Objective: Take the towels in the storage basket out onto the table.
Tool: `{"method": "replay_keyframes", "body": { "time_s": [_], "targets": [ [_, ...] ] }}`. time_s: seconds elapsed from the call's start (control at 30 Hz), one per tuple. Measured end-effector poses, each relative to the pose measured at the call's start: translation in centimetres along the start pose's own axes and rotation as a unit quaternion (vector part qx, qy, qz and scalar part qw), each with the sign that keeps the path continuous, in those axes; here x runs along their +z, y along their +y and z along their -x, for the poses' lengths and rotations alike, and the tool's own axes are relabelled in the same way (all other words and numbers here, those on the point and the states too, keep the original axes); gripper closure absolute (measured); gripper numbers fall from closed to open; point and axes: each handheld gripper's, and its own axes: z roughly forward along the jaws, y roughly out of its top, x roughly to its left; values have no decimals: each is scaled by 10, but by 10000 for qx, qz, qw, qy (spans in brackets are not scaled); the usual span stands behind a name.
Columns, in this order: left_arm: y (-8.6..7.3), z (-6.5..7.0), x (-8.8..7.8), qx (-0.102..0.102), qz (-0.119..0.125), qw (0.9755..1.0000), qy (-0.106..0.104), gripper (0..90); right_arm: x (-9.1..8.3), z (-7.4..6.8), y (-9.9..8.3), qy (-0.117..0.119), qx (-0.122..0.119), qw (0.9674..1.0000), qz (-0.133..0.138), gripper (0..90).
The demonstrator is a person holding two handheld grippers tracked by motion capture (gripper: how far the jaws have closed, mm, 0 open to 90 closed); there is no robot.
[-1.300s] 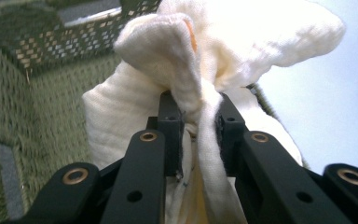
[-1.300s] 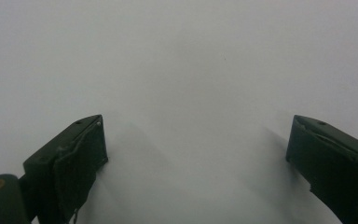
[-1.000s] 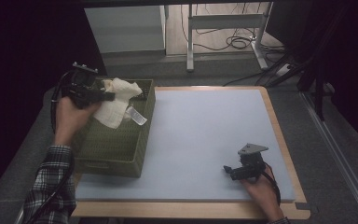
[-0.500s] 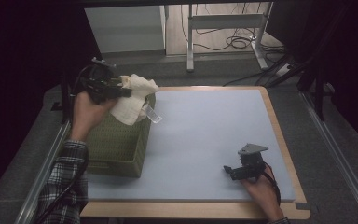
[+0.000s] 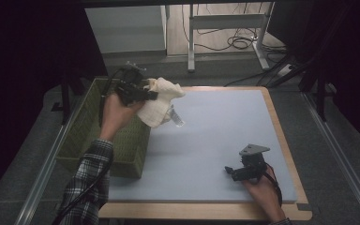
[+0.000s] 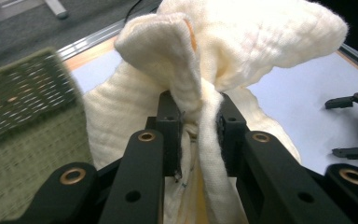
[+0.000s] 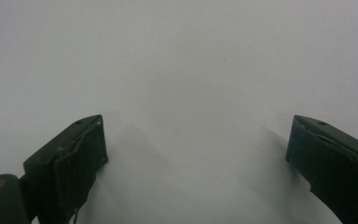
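The left hand-held gripper [image 6: 196, 121] has its jaws pinched on a bunched fold of a cream muslin cloth [image 6: 242, 51], the fabric squeezed into the narrow gap between the two black pads. In the high view this left hand-held gripper [image 5: 143, 93] is held up in the air above the far right corner of a green woven basket [image 5: 82, 140], and the cloth [image 5: 161, 101] hangs from it in a loose bundle, out over the basket's right edge and the left part of the pale blue mat [image 5: 215, 140] that covers the bench [image 5: 281, 140]. A small clear piece [image 5: 176, 117] sticks out under the cloth's lower right edge; what it is cannot be told. The person's left sleeve [image 5: 86, 187] is plaid.

The right hand-held gripper [image 5: 236, 172] rests low on the mat near the bench's front right corner, well apart from the cloth, with its grey three-cornered plate [image 5: 254, 150] on top. In the right gripper view its jaws stand wide apart with nothing between them, only bare mat [image 7: 191, 70] ahead.
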Motion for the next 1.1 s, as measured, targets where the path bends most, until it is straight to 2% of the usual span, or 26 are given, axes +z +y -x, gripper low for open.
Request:
{"method": "replay_keyframes", "body": {
  "time_s": [0.2, 0.6, 0.77, 0.8, 1.1],
  "targets": [
    [6, 19, 24, 162, -50, 9998, -136, 759, 0, 0, 0, 0, 1, 10000, 1, 50],
    [9, 53, 71, 255, -89, 9987, -441, 753, 0, 0, 0, 5, 4, 10000, -2, 50],
    [6, 65, 95, 349, -206, 9979, -508, 745, 0, 0, 0, 1, -8, 10000, -1, 51],
    [4, 70, 105, 396, -263, 9976, -497, 744, 0, 0, 0, 1, -10, 10000, -2, 50],
    [-9, 83, 148, 495, -420, 9966, -501, 730, 0, 0, 0, -5, -1, 10000, 4, 51]
  ]
}}
